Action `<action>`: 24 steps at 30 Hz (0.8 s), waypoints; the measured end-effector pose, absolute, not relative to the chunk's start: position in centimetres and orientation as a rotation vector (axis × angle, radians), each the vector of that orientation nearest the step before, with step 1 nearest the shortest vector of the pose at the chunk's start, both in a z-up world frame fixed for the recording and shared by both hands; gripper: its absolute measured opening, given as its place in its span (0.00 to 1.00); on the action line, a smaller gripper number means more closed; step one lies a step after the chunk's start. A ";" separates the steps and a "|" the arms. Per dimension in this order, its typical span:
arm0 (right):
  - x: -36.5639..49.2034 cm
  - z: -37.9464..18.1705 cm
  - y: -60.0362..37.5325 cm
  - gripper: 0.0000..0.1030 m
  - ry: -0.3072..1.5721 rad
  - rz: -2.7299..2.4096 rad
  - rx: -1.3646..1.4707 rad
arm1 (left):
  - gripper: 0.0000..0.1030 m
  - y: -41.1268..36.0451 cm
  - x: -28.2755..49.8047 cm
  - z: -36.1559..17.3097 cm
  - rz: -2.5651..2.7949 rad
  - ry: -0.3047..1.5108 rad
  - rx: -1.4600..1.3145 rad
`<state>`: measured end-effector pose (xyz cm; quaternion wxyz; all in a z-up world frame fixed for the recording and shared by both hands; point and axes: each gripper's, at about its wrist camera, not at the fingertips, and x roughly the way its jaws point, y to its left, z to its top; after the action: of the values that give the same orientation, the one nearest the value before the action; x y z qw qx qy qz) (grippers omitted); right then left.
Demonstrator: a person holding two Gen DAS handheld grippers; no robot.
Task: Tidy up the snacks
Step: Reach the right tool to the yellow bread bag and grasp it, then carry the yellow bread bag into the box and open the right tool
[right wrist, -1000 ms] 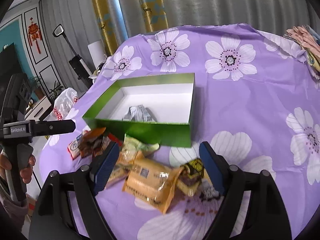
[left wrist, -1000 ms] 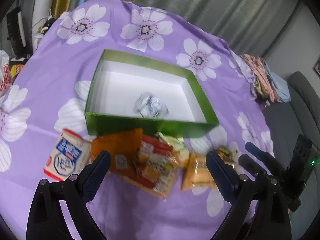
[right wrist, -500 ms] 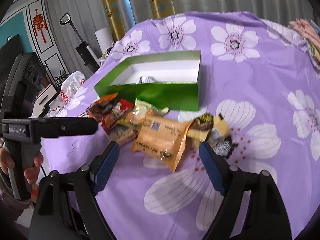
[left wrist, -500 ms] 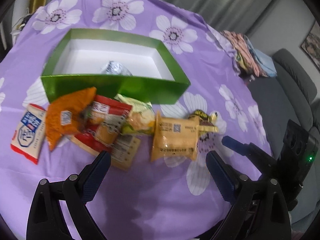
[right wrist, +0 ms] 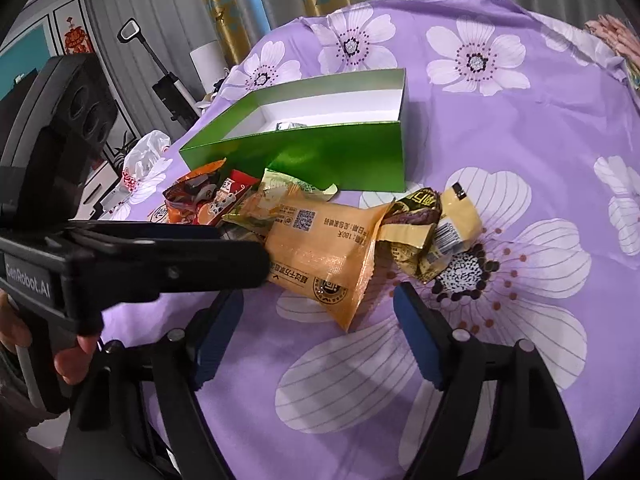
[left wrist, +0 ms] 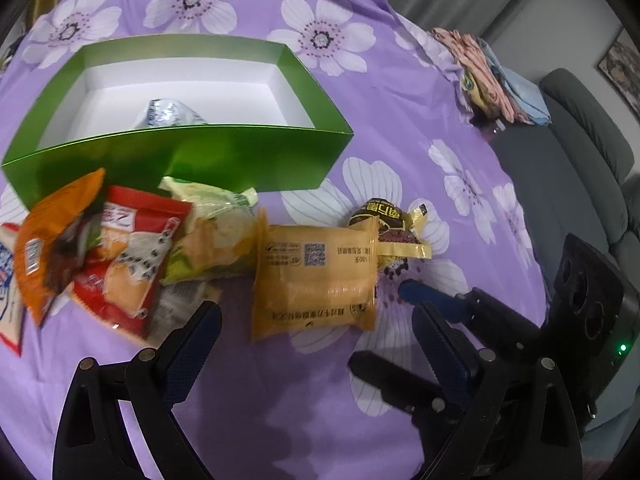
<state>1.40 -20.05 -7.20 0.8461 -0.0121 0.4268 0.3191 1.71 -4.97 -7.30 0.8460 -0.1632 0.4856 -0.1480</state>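
left claw (left wrist: 316, 344): jaws apart, nothing held
right claw (right wrist: 318, 320): closing, nothing between pads yet
orange pack (right wrist: 320, 252): flat on counter (right wrist: 500, 140), beside green box (right wrist: 320, 156)
grasp: pack best pinched at its near edge, neighbouring dark wrapper (right wrist: 416, 216) kept clear
drop: into box, next to silver packet (left wrist: 168, 114)

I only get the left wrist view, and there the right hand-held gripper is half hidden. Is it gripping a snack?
Observer: No. The jaws of the right hand-held gripper are closing, but only the near corner of the orange plastic snack packet lies between them, untouched.
Operator: Does the crumpled black-and-yellow wrapper show a barcode?
Observer: Yes, on its yellow part, facing the right camera.
Operator: Anything past the green cardboard box?
Observer: A white plastic bag with red print, beyond the edge of the purple flowered tablecloth.
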 end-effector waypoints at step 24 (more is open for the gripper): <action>3.3 -9.0 -19.0 0.30 0.937 0.702 -0.015 | 0.51 -5.3 3.5 -9.1 -0.291 1.068 -0.343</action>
<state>3.29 -19.01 -8.95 0.8334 -0.0072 0.4423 0.3313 3.50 -5.28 -9.11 0.8367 -0.1622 0.5047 -0.1377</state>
